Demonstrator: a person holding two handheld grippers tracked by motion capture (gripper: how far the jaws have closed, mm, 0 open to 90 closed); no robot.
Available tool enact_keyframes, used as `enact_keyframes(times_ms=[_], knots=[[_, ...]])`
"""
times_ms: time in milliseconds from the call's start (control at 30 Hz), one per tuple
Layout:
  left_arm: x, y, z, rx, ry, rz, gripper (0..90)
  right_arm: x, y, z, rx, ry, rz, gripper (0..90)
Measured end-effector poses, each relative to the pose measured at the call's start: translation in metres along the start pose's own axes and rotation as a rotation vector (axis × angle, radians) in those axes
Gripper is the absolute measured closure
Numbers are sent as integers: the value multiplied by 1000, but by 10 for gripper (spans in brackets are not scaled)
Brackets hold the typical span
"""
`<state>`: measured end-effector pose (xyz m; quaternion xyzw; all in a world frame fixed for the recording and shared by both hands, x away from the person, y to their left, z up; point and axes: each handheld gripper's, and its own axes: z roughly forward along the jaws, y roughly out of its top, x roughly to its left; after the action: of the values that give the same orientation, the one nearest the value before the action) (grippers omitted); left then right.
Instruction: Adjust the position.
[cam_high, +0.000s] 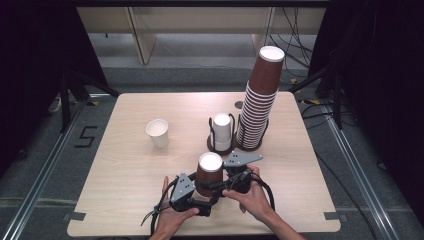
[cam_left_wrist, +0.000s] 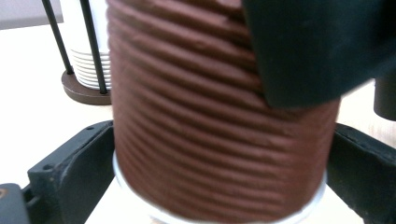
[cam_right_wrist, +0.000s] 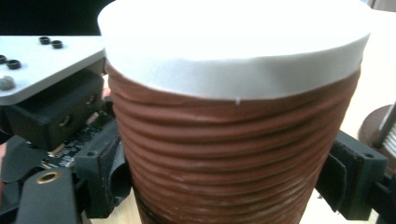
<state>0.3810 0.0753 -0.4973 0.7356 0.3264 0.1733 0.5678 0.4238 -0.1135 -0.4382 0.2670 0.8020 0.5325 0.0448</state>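
High view | brown ribbed cup (cam_high: 209, 174) upside down on tabletop (cam_high: 125, 165), just in front of the white-cup holder (cam_high: 221, 133) | left hand-held gripper (cam_high: 199, 192) released, jaws flanking it | right hand-held gripper (cam_high: 216, 184) grasping it.

cup (cam_high: 208, 175): brown, ribbed, white base | table (cam_high: 125, 165): pale wood

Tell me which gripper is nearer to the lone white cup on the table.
Left. The left gripper sits at the brown cup, toward the white cup's side; the right gripper is on the brown cup's far side, farther from it.
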Motion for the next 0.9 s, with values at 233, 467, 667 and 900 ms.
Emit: enact_keyframes(times_ms=[233, 467, 667, 900], knots=[[1, 0, -2, 23, -7, 27, 54, -2, 0, 0, 15, 23, 17, 144], [7, 1, -6, 41, -38, 93, 97, -4, 2, -4, 31, 29, 0, 125], [12, 1, -12, 78, -32, 146, 104, -4, 13, -14, 14, 47, 0, 156], [8, 3, -13, 144, -54, 230, 108, -8, 18, -26, 46, 45, 3, 158]])
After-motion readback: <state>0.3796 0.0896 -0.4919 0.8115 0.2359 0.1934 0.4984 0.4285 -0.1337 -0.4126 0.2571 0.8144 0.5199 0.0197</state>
